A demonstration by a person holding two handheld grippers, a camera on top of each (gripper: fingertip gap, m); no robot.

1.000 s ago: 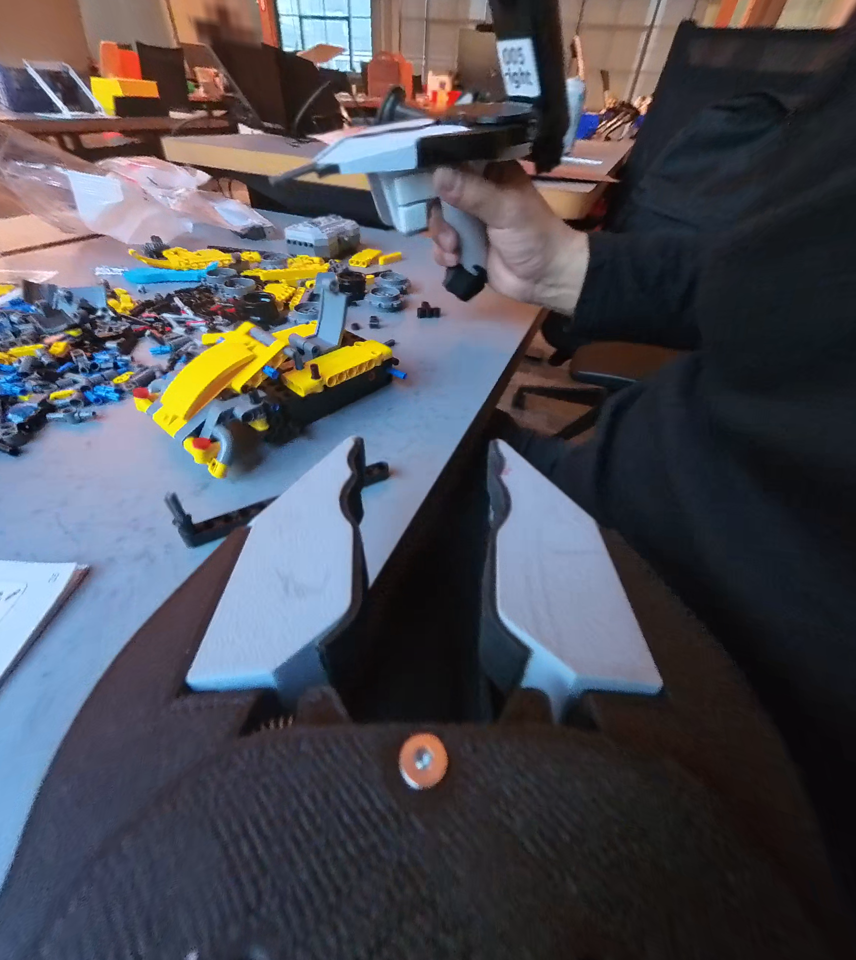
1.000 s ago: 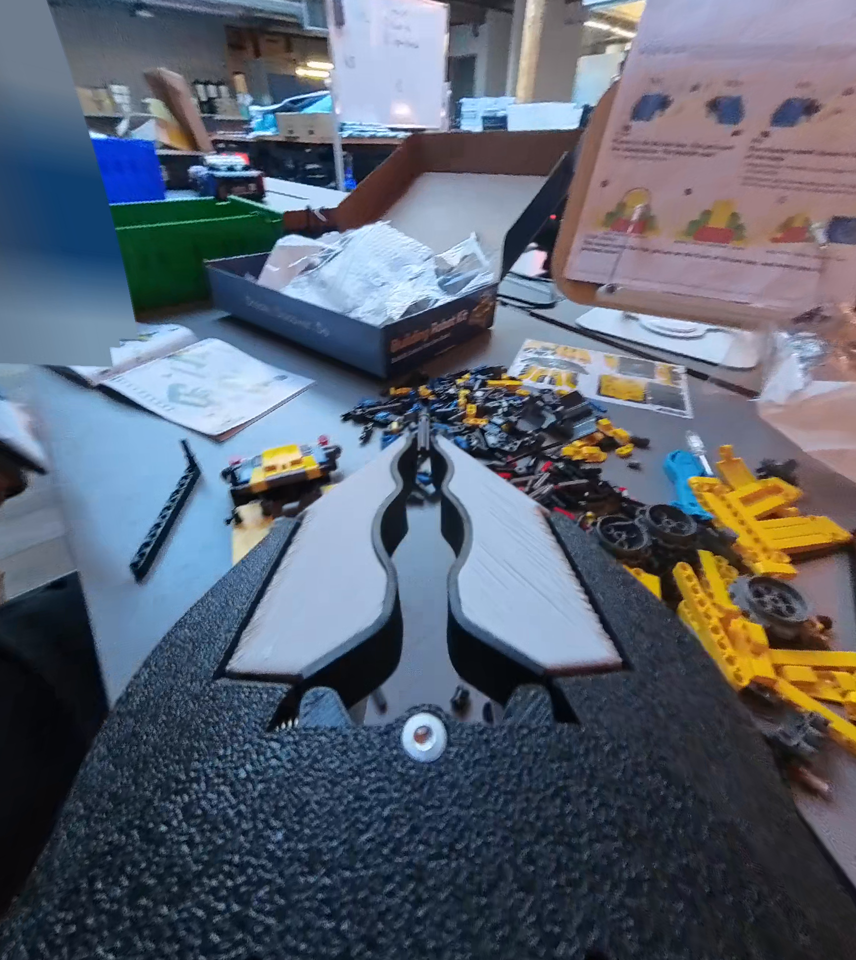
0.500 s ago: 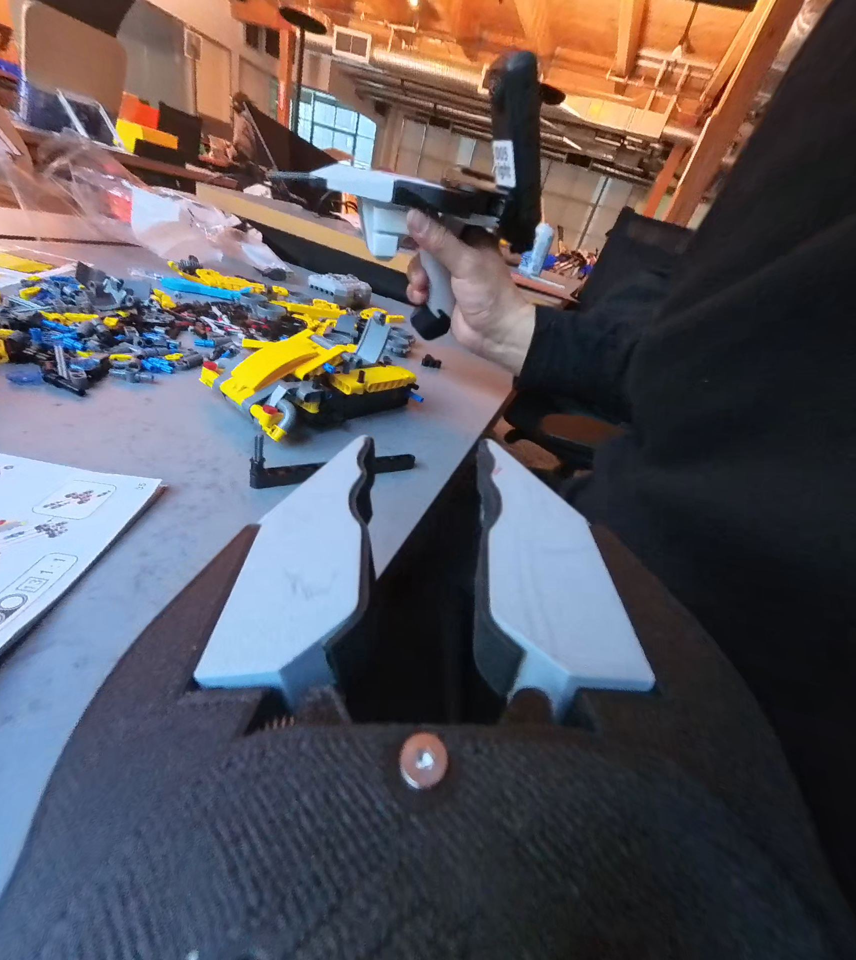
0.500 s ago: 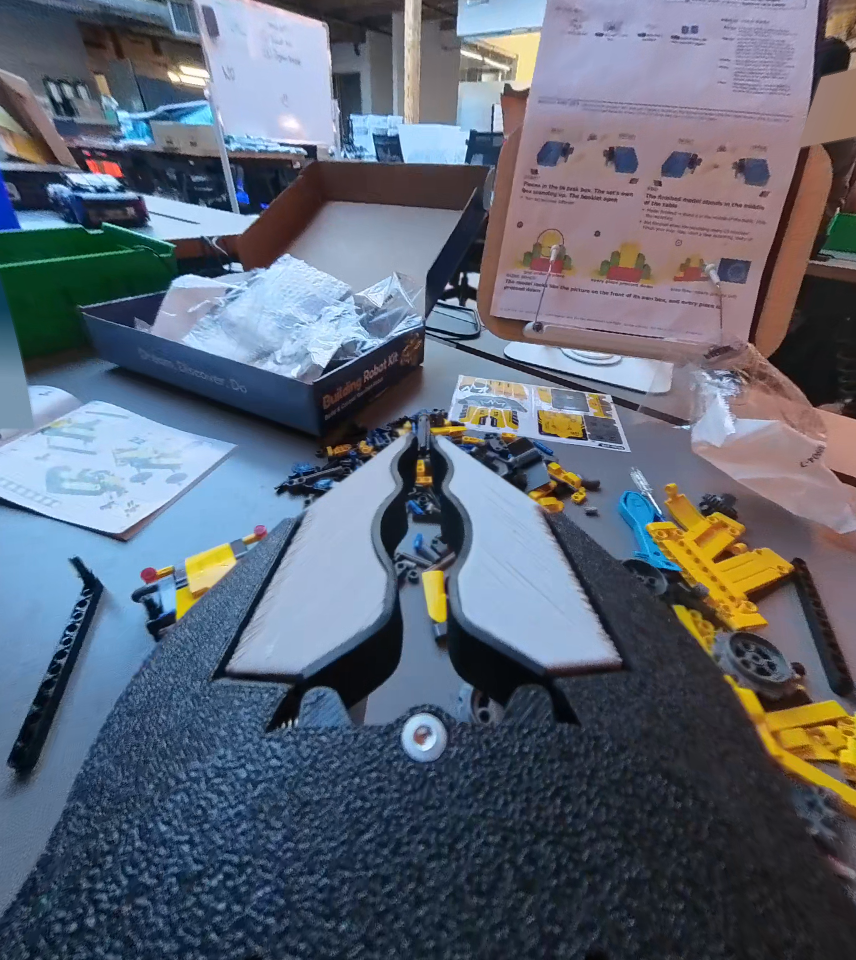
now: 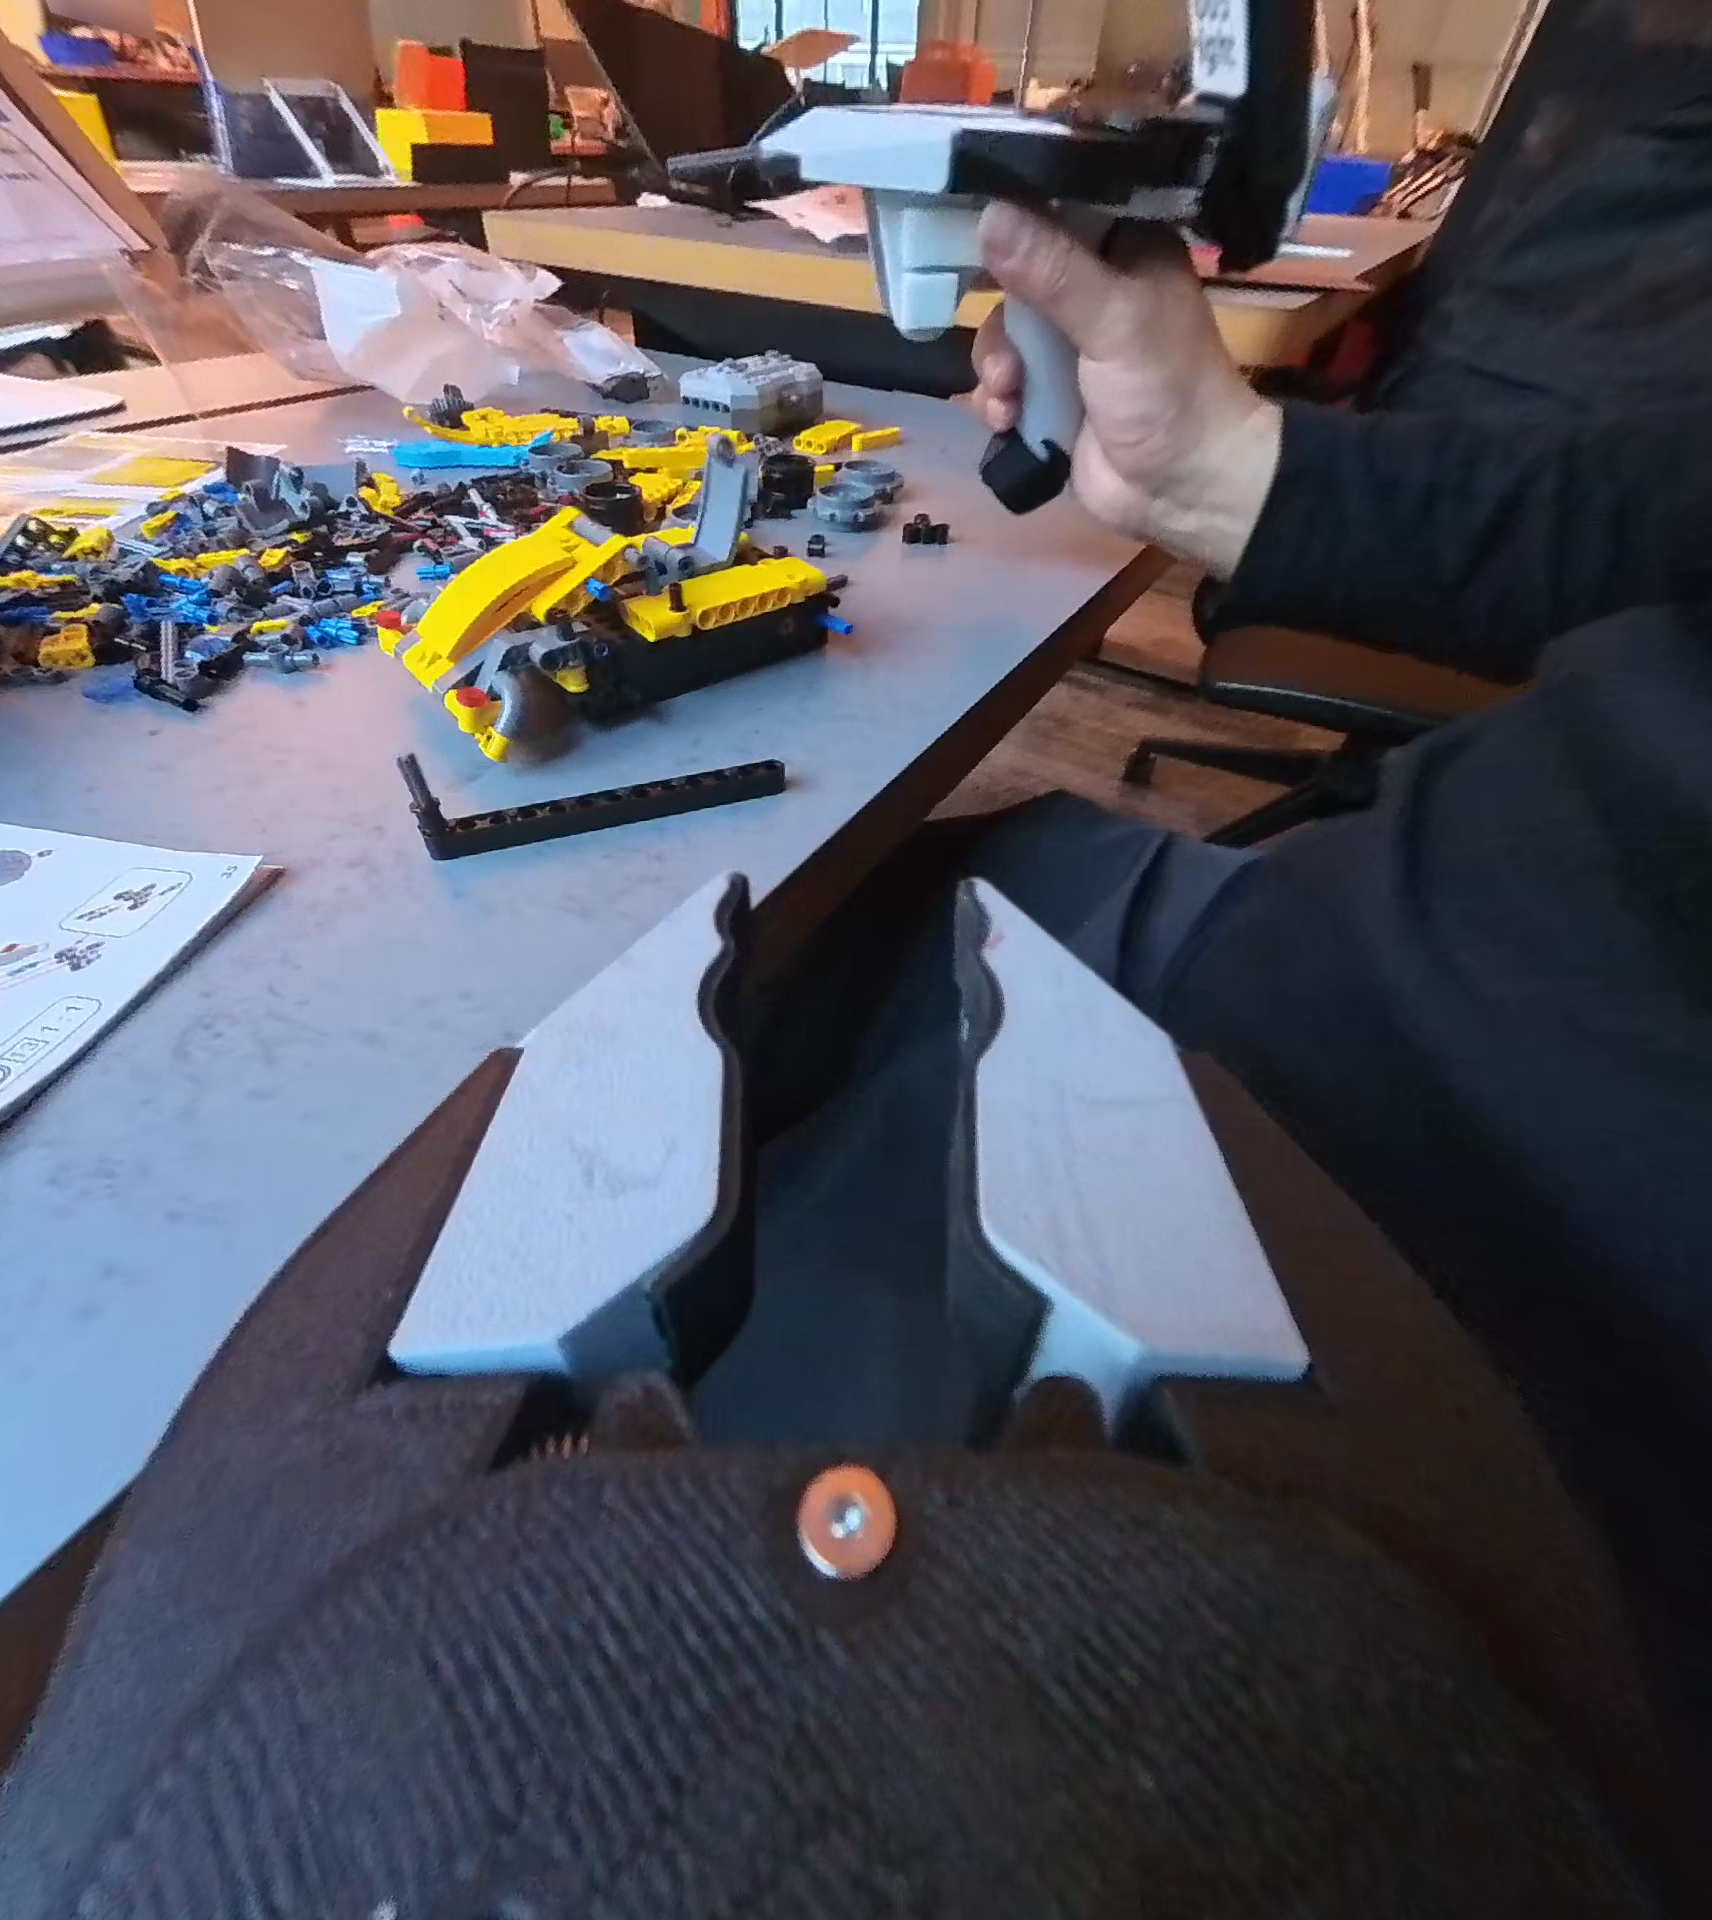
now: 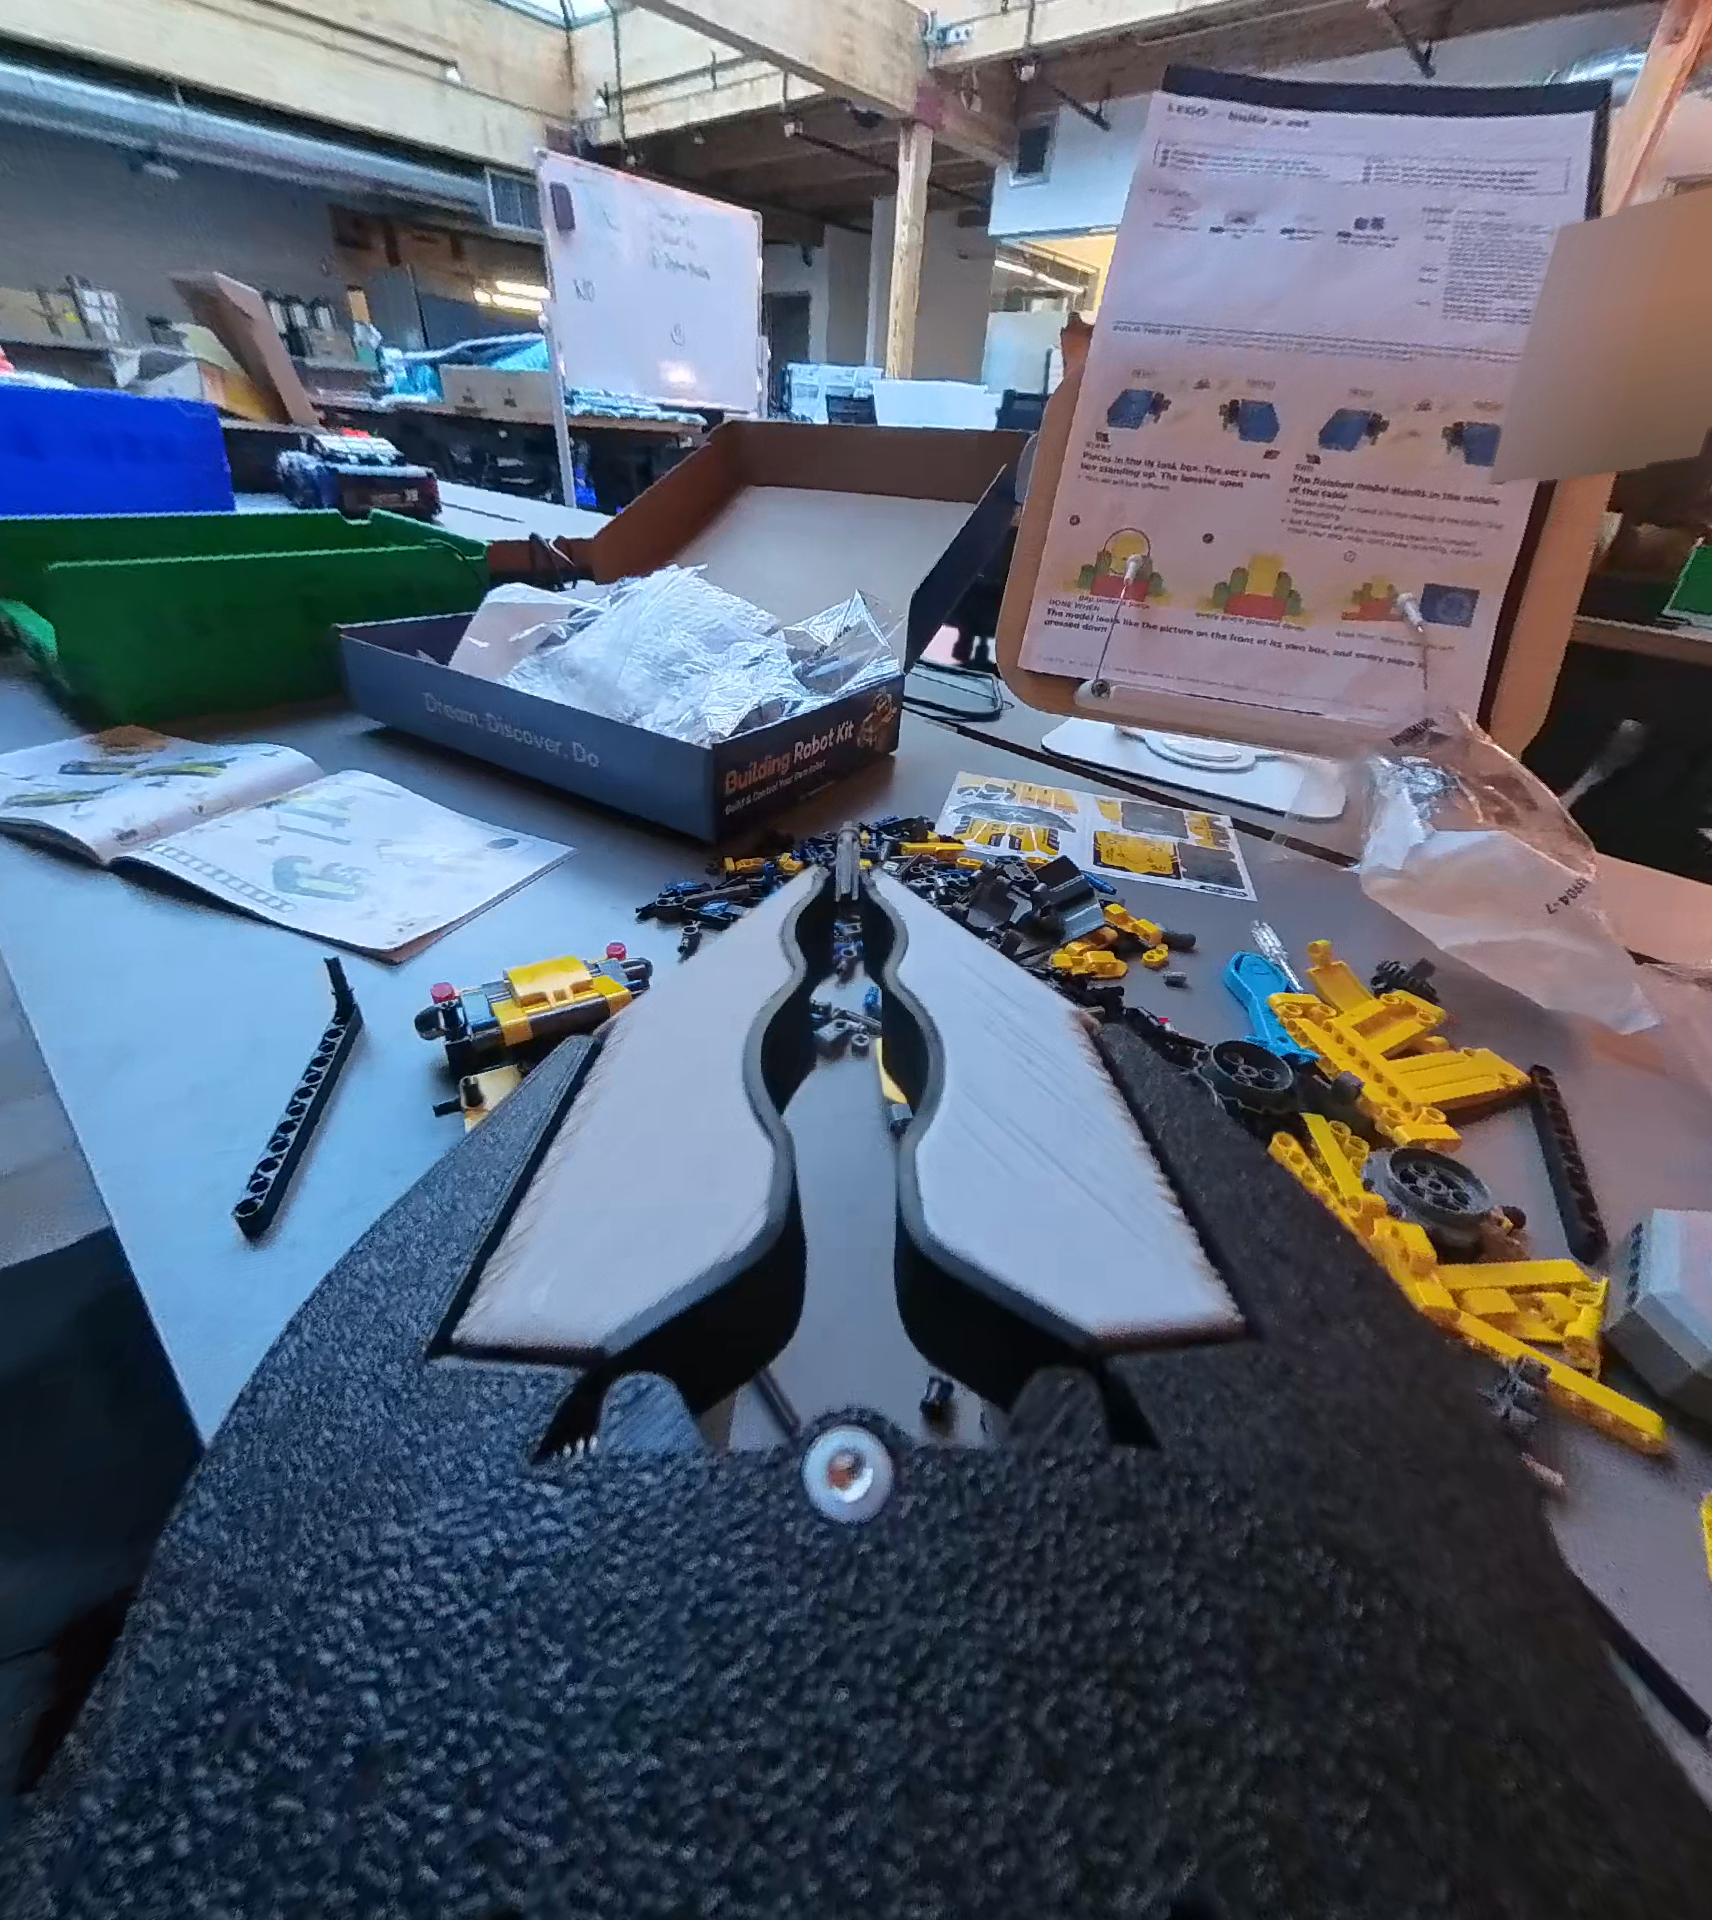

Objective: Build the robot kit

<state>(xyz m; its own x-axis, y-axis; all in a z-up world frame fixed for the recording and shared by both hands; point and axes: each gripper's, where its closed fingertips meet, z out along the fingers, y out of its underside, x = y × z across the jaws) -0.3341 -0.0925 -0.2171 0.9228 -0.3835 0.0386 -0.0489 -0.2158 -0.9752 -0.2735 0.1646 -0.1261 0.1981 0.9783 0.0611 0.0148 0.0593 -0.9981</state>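
Left gripper (image 5: 850, 914): grey flat fingers spread apart, nothing between them. It sits over the near edge of the grey table (image 5: 312, 1039), tips pointing past the edge toward a person's dark clothing at 3 o'clock.

At 11 o'clock from its tips, a long black perforated beam with a bent end (image 5: 592, 805) lies flat on the table. Just beyond it, a part-built yellow and black brick vehicle (image 5: 623, 613). An open instruction booklet (image 5: 31, 966) lies at 9 o'clock.

Right gripper (image 6: 848, 883): held in a bare hand (image 5: 1132, 416) above the table's far corner. Jaws nearly pressed together at the tips, pinching a thin grey pin (image 6: 846, 871).

Below and beyond its tips, a scatter of small black, blue and yellow brick parts (image 6: 987, 904). At 3 o'clock, a heap of yellow beams and grey wheels (image 6: 1392, 1122). At 12 o'clock, an open dark cardboard box holding clear plastic bags (image 6: 644, 707).
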